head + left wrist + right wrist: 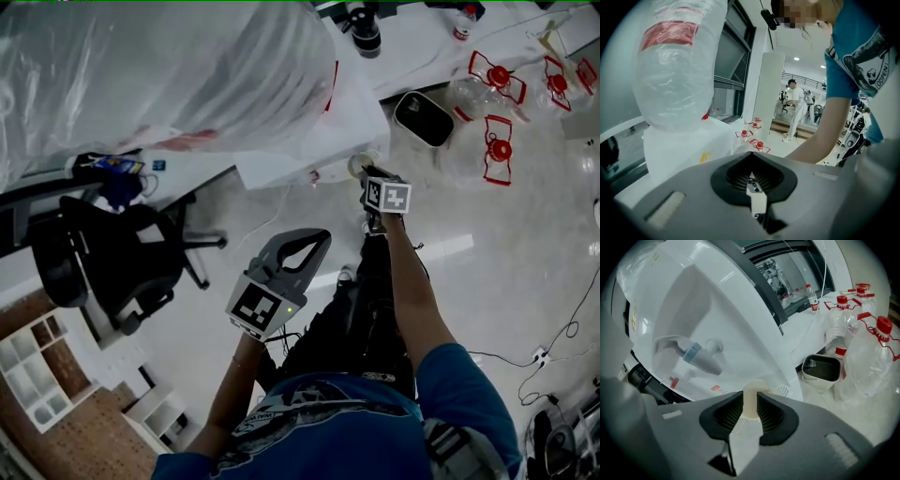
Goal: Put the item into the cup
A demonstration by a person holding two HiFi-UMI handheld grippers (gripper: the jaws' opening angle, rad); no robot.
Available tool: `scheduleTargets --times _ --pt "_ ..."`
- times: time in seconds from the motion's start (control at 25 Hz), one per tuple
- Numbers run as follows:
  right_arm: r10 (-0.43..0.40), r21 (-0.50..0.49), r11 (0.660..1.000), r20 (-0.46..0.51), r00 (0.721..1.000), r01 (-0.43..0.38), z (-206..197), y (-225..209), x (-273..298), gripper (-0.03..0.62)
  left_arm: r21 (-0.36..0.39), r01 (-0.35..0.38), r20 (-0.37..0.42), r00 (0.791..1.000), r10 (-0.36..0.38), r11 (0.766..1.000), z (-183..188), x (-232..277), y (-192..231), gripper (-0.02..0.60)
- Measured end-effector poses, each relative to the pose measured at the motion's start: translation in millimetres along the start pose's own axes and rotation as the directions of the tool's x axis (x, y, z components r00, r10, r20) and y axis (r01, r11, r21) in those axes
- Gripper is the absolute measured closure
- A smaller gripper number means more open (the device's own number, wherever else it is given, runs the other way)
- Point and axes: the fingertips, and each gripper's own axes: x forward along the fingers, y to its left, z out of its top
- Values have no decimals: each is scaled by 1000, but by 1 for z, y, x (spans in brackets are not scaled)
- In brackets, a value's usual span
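Note:
A cream paper cup (751, 399) stands between the pads of my right gripper (751, 412), and both pads touch its sides. It is held in front of the white water dispenser (740, 324), below the blue-and-white taps (701, 357) and beside the drip grille (784, 390). From the head view the cup (362, 165) shows at the dispenser's foot with the right gripper (370, 176) reaching to it. My left gripper (314, 239) hangs back at mid-height, jaws together and holding nothing (752, 177). No other item shows in or near the cup.
A large bottle wrapped in clear plastic (159, 66) tops the dispenser. Several empty jugs with red caps (492, 112) and a black-lined bin (424, 117) sit on the floor to the right. An office chair (112, 253) stands left. Cables (553, 347) trail on the floor.

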Motion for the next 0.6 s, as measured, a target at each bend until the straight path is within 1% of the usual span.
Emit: scheduleTargets --times 0.12,0.24,0.4,0.48,0.6 --pt "14 3 1000 10 1000 -14 0 2 -8 477 -21 -13 21 1000 14 1000 -2 -7 3 568" --pt "33 -22 999 17 999 -32 -1 9 -21 476 -48 -22 24 999 23 999 -8 -15 5 568" --pt "67 -74 995 15 998 -66 -2 20 -51 477 -65 -30 47 998 33 997 -16 -24 3 568" --pt "99 -124 988 11 995 -97 -3 36 -70 477 -62 -46 49 998 49 997 -26 -34 5 568" --pt "132 -228 966 18 991 -124 -4 62 -108 477 -45 -63 67 996 66 997 -31 -48 2 568"
